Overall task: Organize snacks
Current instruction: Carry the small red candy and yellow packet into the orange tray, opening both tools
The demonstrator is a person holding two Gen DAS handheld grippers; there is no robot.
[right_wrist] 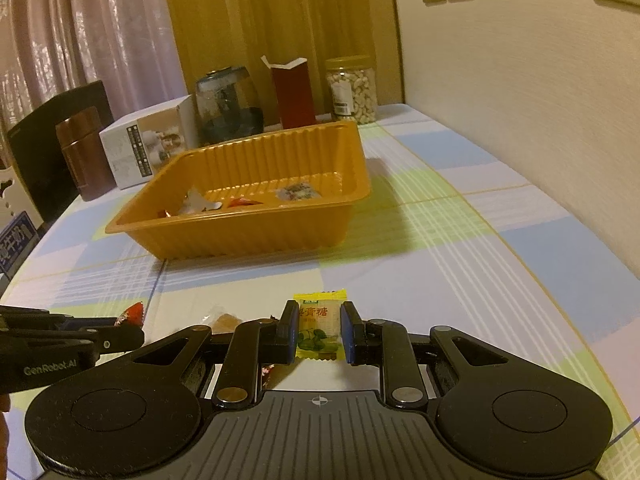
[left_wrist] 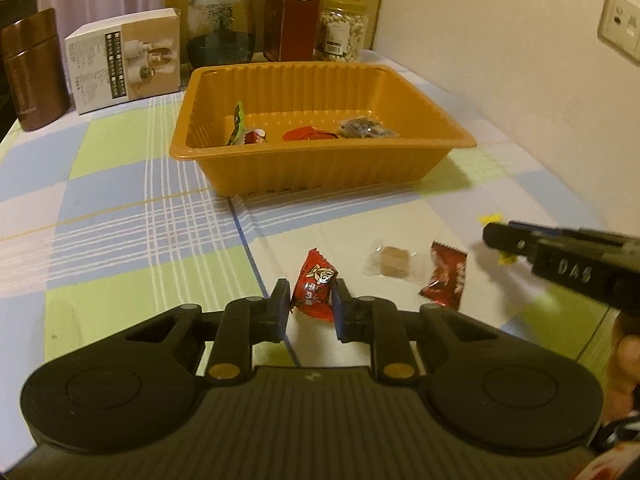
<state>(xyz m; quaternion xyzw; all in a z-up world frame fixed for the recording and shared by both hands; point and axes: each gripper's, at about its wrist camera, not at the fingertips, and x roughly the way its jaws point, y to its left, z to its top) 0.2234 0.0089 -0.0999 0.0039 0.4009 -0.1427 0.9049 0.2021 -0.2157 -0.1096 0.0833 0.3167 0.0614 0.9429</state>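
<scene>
In the left wrist view my left gripper (left_wrist: 311,305) is shut on a red wrapped candy (left_wrist: 314,286) just above the checked tablecloth. Right of it lie a clear-wrapped brown candy (left_wrist: 390,266) and a dark red candy (left_wrist: 446,280). My right gripper (right_wrist: 319,330) is shut on a yellow-green wrapped candy (right_wrist: 320,326); it enters the left wrist view from the right (left_wrist: 498,236). Beyond both stands an orange plastic tray (left_wrist: 320,172) (right_wrist: 240,240) holding several wrapped snacks (left_wrist: 304,134). In the right wrist view the left gripper (right_wrist: 124,330) shows at the left edge.
Along the back of the table stand a brown canister (left_wrist: 34,72), a white box (left_wrist: 124,60), a glass jar (left_wrist: 222,24), a red carton (left_wrist: 292,26) and a jar of nuts (left_wrist: 344,30). A wall with sockets (left_wrist: 620,26) borders the table's right side.
</scene>
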